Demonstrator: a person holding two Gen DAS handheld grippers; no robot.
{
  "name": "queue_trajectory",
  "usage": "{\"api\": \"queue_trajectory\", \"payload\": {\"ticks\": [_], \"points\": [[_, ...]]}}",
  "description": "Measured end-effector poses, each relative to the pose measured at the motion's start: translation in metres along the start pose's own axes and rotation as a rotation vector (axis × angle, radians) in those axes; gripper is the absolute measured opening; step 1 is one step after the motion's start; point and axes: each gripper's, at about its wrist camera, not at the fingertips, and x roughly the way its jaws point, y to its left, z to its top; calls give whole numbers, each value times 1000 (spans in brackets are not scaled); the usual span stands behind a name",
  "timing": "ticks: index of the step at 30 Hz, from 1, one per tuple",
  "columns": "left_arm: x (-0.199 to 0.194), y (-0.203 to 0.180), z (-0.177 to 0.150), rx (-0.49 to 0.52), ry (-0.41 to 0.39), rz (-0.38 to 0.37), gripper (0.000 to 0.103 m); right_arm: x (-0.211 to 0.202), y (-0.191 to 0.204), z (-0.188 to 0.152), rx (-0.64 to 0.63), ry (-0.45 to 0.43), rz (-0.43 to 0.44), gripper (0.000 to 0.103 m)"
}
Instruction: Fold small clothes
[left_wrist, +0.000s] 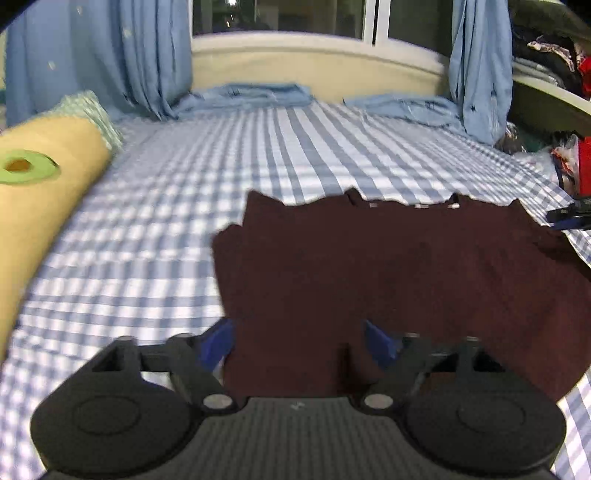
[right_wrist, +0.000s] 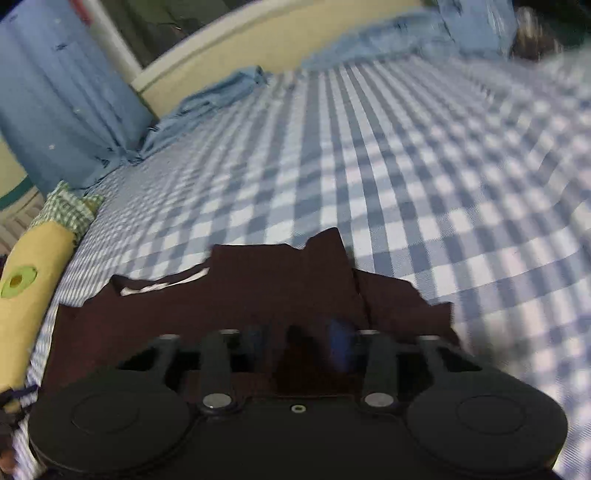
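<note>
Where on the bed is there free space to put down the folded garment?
The checkered sheet lies bare between the maroon garment and the blue curtains, and between the garment and the yellow bolster. The right edge is crowded with a clutter pile.

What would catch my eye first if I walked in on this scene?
A dark maroon garment lies spread on a blue-and-white checked bedsheet, right before both claws. On the left lies a yellow bolster pillow with a green avocado patch. Blue curtains hang at the far window.
</note>
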Motion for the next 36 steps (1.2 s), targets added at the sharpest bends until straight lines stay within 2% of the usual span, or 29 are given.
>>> {"api": "queue_trajectory", "payload": {"ticks": [2,5,6,9,14,17,22,28,36], "points": [[-26,-6,-6,-1,-48,30,101,-34,14,-14,-67,-38,-42,84],[-63,-19,-19,-6,-81,20,102,-85,34,-46,-109,-109,-52,99],[-72,-22,-25,-2,-86,21,102,-102,39,-57,-105,-137,-36,101],[-98,-37,-42,11,-82,46,102,-143,53,-94,-91,-182,7,102],[-145,-58,-78,-6,-91,79,102,-195,82,-161,-129,-216,-21,102],[-170,-71,-98,-21,-99,107,102,-216,95,-199,-136,-250,-18,102],[-204,-86,-123,-50,-108,99,102,-238,109,-249,-92,-289,-34,102],[-227,-93,-141,-96,-96,24,102,-255,124,-287,-72,-302,-57,102],[-236,-102,-143,-72,-121,37,102,-272,144,-303,-125,-325,-61,102]]}}
